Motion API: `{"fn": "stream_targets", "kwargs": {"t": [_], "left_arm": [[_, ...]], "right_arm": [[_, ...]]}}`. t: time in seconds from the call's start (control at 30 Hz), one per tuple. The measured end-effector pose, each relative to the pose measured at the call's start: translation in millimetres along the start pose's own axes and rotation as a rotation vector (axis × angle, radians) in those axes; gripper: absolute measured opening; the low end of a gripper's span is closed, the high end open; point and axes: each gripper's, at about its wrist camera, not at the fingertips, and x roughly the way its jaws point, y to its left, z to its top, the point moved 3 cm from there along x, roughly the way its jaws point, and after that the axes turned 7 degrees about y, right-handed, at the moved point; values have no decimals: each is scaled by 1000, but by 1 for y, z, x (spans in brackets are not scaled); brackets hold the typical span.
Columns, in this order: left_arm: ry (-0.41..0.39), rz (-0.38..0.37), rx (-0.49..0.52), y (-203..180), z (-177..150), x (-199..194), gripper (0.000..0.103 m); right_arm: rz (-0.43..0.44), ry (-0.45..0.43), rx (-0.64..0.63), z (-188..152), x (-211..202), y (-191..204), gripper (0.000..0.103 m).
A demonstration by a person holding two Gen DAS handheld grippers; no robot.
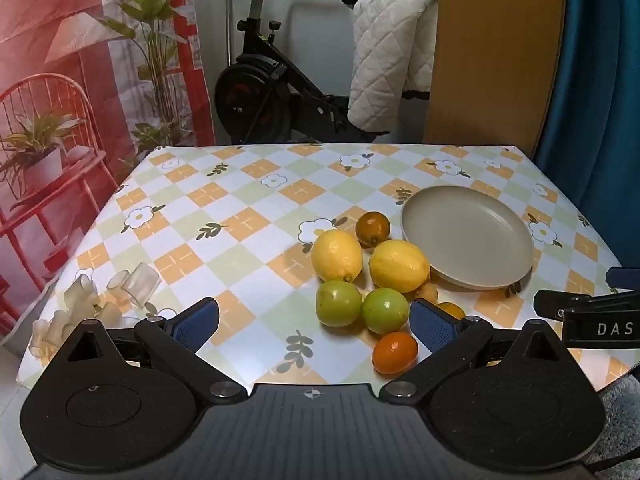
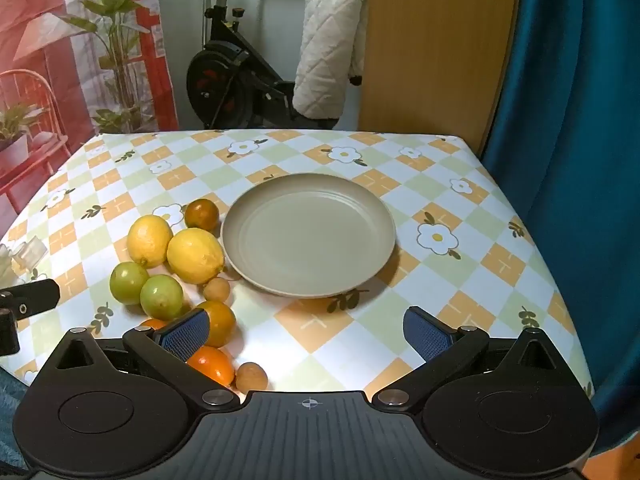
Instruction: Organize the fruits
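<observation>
A beige plate (image 2: 308, 236) sits bare on the checked floral tablecloth (image 2: 460, 280). Just left of it cluster the fruits: 2 glossy yellow lemons (image 2: 195, 255), the nearer one touching the plate's rim, 2 smooth green fruits (image 2: 161, 297), several small oranges (image 2: 201, 213) and 2 tan round fruits (image 2: 216, 289). The left gripper (image 1: 314, 318) and right gripper (image 2: 306, 330) both hover spread wide, holding nothing.
</observation>
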Motion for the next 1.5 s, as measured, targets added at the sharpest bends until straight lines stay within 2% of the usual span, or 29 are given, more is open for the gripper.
{"fn": "stream_targets", "kwargs": {"t": [0.13, 0.37, 1.5], "left_arm": [[17, -32, -10, 11, 6, 1, 102], [-21, 3, 31, 0, 2, -1, 102], [-21, -20, 24, 0, -1, 3, 102]], "right_arm": [[5, 2, -2, 1, 1, 1, 103], [2, 11, 3, -2, 2, -1, 103], [8, 12, 2, -4, 9, 6, 103]]}}
